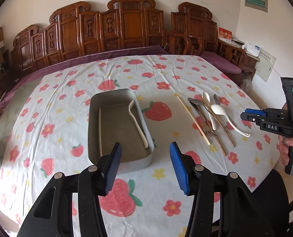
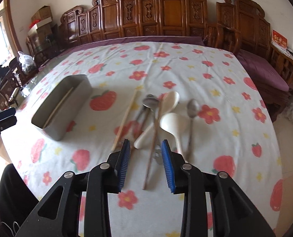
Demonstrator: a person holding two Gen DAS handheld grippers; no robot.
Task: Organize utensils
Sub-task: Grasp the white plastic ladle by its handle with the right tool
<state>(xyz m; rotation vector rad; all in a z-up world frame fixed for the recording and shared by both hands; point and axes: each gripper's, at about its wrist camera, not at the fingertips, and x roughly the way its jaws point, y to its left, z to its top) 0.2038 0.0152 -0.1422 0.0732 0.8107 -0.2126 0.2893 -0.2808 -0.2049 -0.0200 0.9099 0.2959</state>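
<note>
A grey metal tray [image 1: 91, 122] sits on the strawberry-print tablecloth [image 1: 47, 102] and serves as the landmark. Inside it lie a pale chopstick [image 1: 100, 130] along its left wall and a white spoon [image 1: 136, 122] along its right wall. To the right of the tray, apart from it, lies a loose pile of utensils [image 1: 211, 116]: a single chopstick [image 1: 193, 119] nearest the tray, then metal spoons, forks and white ceramic spoons overlapping. The left gripper [image 1: 144, 158] hovers at the tray's near end, jaws apart, holding nothing. The right gripper [image 2: 145, 159] hangs over the pile, jaws apart and empty
</note>
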